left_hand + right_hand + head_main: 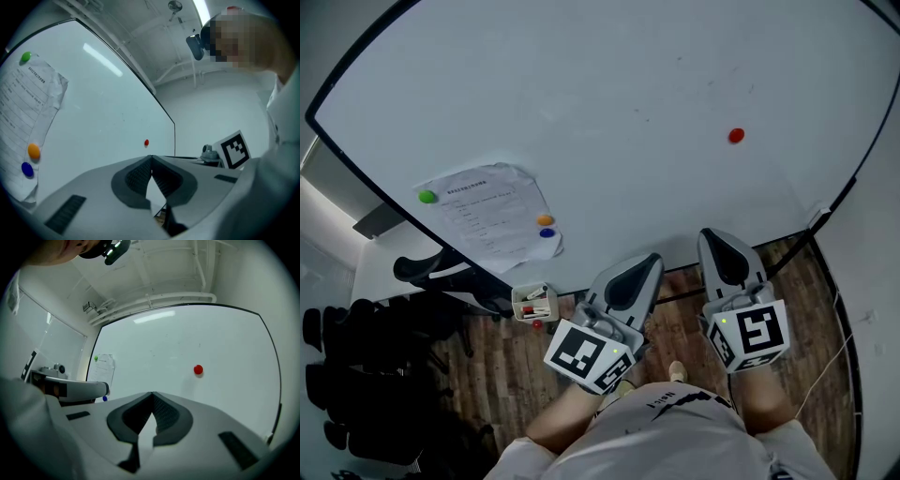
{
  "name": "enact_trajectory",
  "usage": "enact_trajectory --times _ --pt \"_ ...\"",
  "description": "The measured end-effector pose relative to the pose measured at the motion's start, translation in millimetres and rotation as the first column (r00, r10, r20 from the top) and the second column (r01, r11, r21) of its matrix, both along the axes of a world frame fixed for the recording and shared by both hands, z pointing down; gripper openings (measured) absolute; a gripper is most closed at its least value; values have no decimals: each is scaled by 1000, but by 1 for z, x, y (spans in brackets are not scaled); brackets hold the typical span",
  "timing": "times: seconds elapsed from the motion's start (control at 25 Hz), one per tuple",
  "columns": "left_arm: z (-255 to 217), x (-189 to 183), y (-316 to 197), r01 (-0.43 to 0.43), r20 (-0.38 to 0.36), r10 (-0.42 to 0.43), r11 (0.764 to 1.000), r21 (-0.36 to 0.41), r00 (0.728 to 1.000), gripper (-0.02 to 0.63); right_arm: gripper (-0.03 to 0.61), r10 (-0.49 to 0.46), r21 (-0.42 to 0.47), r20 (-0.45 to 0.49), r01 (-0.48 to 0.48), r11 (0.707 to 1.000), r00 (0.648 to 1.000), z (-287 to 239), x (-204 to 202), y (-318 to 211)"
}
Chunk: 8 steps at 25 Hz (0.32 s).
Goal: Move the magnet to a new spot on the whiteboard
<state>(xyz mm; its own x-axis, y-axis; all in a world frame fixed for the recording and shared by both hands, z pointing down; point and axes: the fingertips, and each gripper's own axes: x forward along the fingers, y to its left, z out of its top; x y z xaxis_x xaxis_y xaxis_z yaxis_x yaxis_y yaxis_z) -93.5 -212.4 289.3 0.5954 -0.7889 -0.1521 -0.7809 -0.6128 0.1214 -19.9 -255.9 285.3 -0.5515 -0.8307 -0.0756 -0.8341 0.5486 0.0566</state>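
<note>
Two grippers sit low before the whiteboard [581, 84]: the left gripper [652, 261] and the right gripper [712, 236] each have their jaws pressed together on nothing. The red magnet [736, 135] sticks to the board above the right gripper, apart from it and well away from the paper sheet [487, 211] at the left

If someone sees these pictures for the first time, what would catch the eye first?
A lone red magnet sits on the bare right part of the big whiteboard. At the left, a crumpled paper sheet is pinned by a green magnet, an orange magnet and a blue magnet. Low in the head view, the left gripper and right gripper are shut and empty.
</note>
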Motion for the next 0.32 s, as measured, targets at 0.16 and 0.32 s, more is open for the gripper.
enact_trajectory --times 0.16,0.32 --pt "1 -1 0 4 0 -4 1000 1 1000 11 14 -9 0 -2 9 1000 1000 1 -4 0" --pt "2 -5 -1 8 0 -8 1000 0 1000 11 14 -17 1 -9 17 1000 1000 2 -10 -1"
